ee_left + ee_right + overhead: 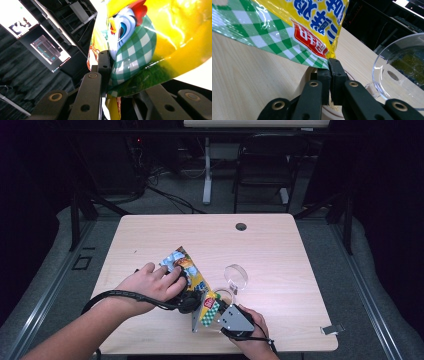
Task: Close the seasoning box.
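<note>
Both grippers held the snack bag over the bench, mid tear or mid pour.

The left gripper (pixel 187 301) had its jaws closed on the snack bag (pixel 190 270) along the side, seen pinching the green-check print in the left gripper view (pixel 140 50). The right gripper (pixel 220 312) had its jaws clamped on the bag's lower corner (pixel 322 63), just above a small round container (pixel 309 82) on the bench (pixel 280 250). A clear lid or bowl (pixel 236 276) sat tilted just beside it. Whether the bag was already open could not be told; the corner was partly hidden by the jaws. Judged step: opening the corner or tipping the contents into the container. The next move likely called for a steady left hold while the right pulled the corner apart, keeping the mouth over the container.
</note>
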